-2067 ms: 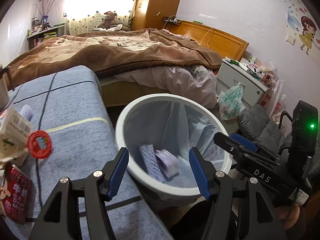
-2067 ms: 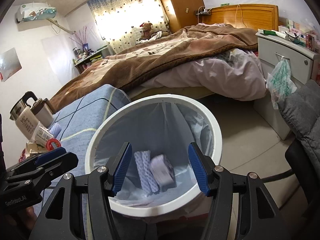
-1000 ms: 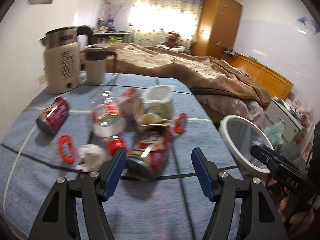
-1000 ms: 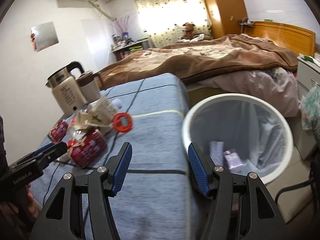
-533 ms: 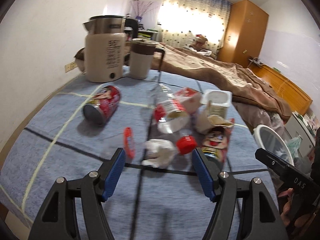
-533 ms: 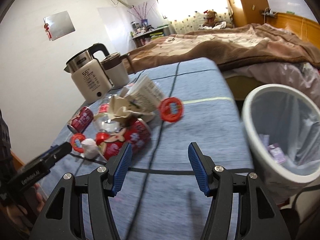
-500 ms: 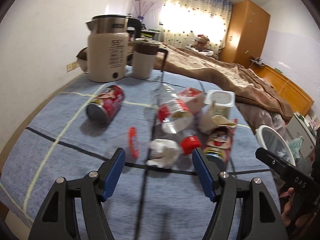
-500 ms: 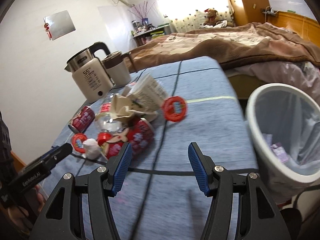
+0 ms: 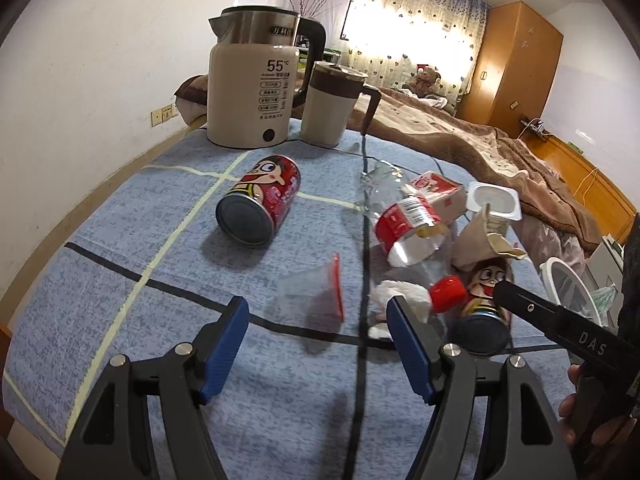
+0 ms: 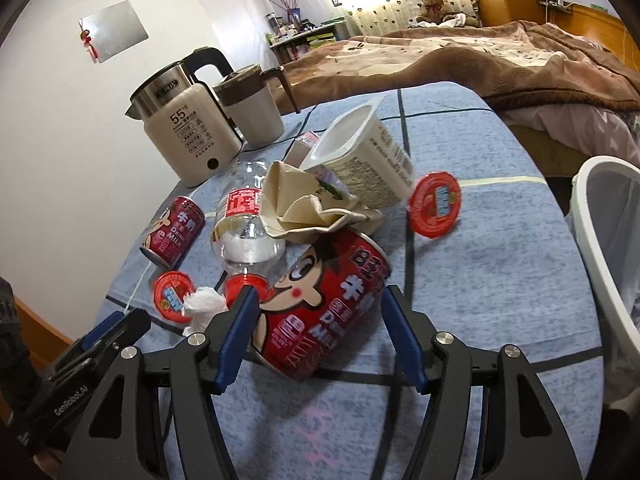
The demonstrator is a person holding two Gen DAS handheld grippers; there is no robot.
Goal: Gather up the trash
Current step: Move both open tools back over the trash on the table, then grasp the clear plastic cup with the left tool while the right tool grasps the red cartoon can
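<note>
right claw (image 10: 316, 334) spread, just widening, straddles milk can (image 10: 320, 312) ungripped; left claw (image 9: 318, 346) released over clear lid (image 9: 316, 290). risk: round can rolls off surface (image 10: 480, 280) edge.

You are working in a lived-in bedroom at home. A bed (image 10: 460, 56) under a brown blanket fills the far side, with a teddy bear (image 9: 426, 80) at the window end. Patterned curtains (image 9: 416, 32) glow with daylight beside a tall wooden wardrobe (image 9: 516, 68), and a wooden headboard (image 9: 576, 184) runs along the right wall. Nearer you, a table (image 9: 120, 248) in a blue checked cloth carries an electric kettle (image 9: 256, 80) and a lidded mug (image 9: 332, 104) among drink cans and wrappers. An air conditioner's pipe climbs the white wall, and a cluttered desk (image 10: 308, 40) stands by the window.
</note>
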